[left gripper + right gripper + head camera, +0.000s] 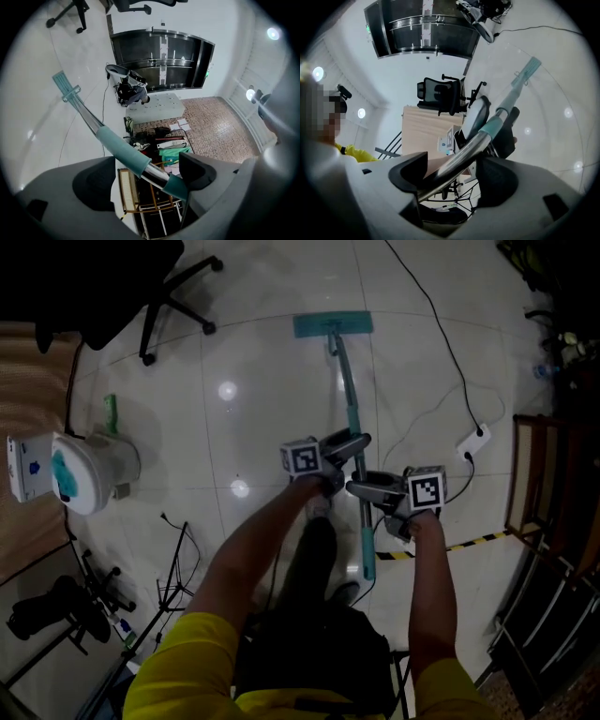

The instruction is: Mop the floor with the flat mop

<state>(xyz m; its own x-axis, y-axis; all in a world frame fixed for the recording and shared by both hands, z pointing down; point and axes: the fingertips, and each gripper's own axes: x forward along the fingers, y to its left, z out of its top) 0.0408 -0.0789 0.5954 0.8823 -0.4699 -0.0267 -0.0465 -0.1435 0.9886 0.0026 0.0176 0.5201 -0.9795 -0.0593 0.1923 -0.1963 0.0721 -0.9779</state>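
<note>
The flat mop has a teal head (333,325) lying flat on the white tiled floor ahead of me. Its metal pole with teal sleeves (354,418) runs back toward me. My left gripper (344,450) is shut on the pole higher up, and my right gripper (373,489) is shut on it just below. In the left gripper view the teal sleeve (123,149) crosses between the jaws of the left gripper (157,177), and the mop head (63,84) lies far off. In the right gripper view the right gripper (452,166) clamps the bare pole (464,152), with the mop head (528,67) beyond.
A black office chair (167,289) stands at the far left. A white tub with teal cloth (89,471) sits left. A power strip (473,439) and its cable (436,320) lie right of the mop. Wooden furniture (536,486) lines the right; stands (103,601) clutter the lower left.
</note>
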